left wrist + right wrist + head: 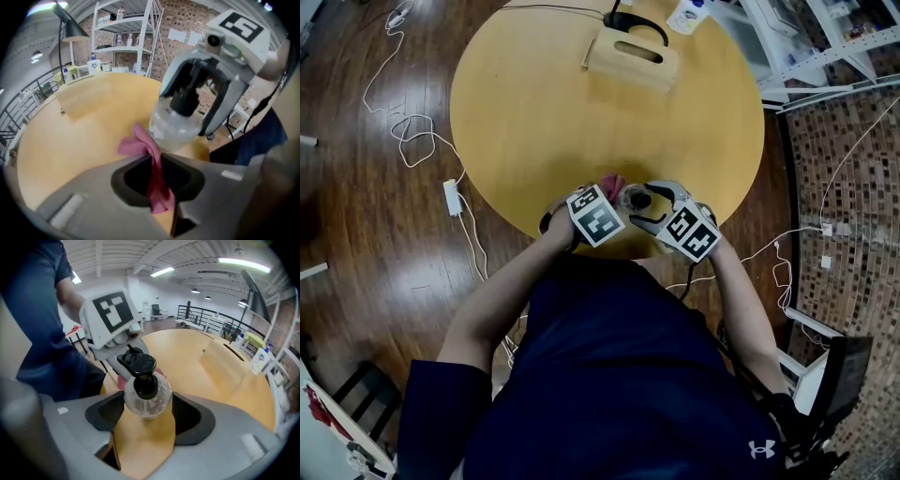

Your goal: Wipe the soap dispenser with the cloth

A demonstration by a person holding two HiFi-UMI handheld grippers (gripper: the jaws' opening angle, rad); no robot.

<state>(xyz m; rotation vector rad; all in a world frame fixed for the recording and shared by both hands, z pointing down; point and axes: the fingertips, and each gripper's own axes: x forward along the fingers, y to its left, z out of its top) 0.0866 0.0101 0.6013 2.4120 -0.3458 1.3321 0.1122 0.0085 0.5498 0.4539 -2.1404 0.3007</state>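
Soap dispenser: the clear soap dispenser (147, 397) with its black pump stands at the near edge of the worktop (581, 122), right in front of us and between our two grippers.
Right gripper: the right gripper (147, 416) has its fingers (220, 427) pinching the dispenser's round body, one dark pad on each side.
Left gripper: the left gripper (157, 164) has its fingers (84, 183) pressed together on a pink cloth (140, 143). The cloth's free end bunches up against the side of the dispenser.
In the way: in the left gripper view the right gripper covers the pump and the top of the dispenser. In the right gripper view the left gripper sits just behind the dispenser, so we see only a sliver of pink. From the head view the marker cubes (689, 232) hide much of both sets of fingers.
Other things on the worktop: a pale wooden box (633, 58) with a slot handle lies at the far side, well apart from the dispenser. A black desk lamp (70, 30) stands by it, and a white bottle (687, 14) sits at the far rim.
Surface: the worktop is round and of light wood, bare between us and the box.
Floor: dark wooden floor (375, 262) on our left carries loose white cables (412, 136) and a white power adapter (452, 197). On our right we see a small-tiled patch (853, 187).
Room: a white shelving rack (126, 37) stands before a brick wall (187, 18). There is a black railing (206, 317) and strip ceiling lights (243, 266).
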